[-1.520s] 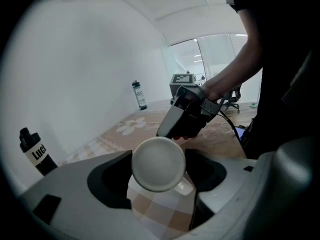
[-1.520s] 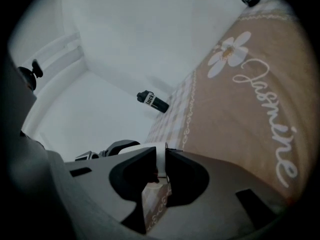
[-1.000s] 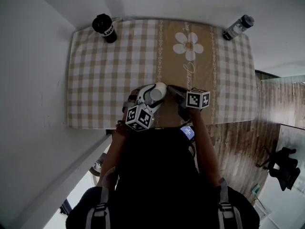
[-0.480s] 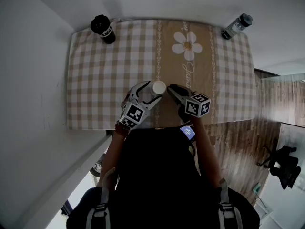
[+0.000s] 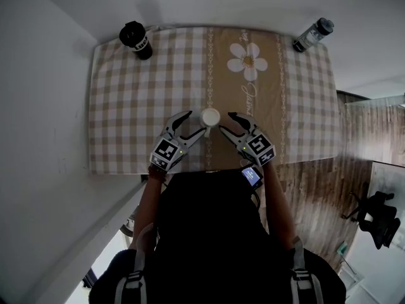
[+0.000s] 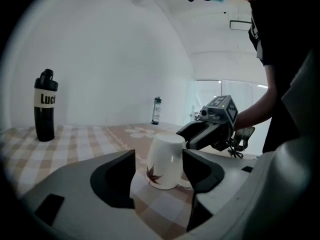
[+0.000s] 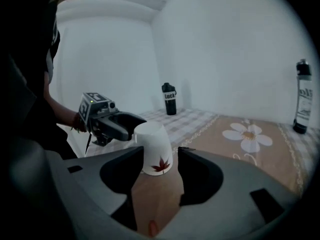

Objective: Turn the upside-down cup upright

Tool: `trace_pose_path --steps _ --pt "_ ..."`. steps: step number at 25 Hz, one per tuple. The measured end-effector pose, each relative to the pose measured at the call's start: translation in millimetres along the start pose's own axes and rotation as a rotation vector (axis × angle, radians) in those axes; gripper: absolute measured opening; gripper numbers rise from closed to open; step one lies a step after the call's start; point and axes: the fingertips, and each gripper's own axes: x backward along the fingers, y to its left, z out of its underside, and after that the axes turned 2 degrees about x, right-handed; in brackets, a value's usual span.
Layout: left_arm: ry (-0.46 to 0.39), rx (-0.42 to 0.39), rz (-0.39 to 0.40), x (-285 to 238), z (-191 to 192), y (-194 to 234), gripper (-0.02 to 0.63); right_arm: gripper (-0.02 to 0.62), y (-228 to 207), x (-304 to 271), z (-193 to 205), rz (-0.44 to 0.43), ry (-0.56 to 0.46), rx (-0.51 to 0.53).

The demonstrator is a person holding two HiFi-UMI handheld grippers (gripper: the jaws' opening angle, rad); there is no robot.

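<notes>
My body [image 5: 209, 233] hides the cloth's [image 5: 145, 94] near edge, and in the left gripper view a matte grey jaw covers part of the cup's [image 5: 210, 116] rim. The cup is glossy white and tapered, with a red leaf print. It stands mouth-down on the checked cloth between both grippers. The left gripper [image 5: 196, 122] has just narrowed slightly but is released. The right gripper [image 5: 226, 123] has just opened and is clear of the cup.

Black top [image 5: 209, 233], grey left tool [image 5: 193, 123], grey right tool [image 5: 226, 124], marker cubes [image 5: 166, 152]
</notes>
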Motion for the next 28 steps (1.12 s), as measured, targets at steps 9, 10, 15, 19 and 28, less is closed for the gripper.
trace_pose_path --steps 9,10,15,19,28 --pt "0.192 -0.23 0.021 -9 45 -10 0.256 0.235 19 -22 8 -0.042 0.061 0.107" --pt "0.215 -0.265 0.014 -13 45 -10 0.256 0.236 19 -23 7 -0.045 0.064 0.108" --pt "0.231 -0.297 0.01 -27 41 -12 0.239 0.227 12 -22 3 -0.023 0.084 0.164" --pt "0.222 -0.262 -0.031 -29 41 -13 0.239 0.23 9 -21 4 -0.013 0.094 0.19" --pt "0.151 -0.136 -0.051 -16 36 -1 0.235 0.204 11 -16 6 0.027 0.061 0.171"
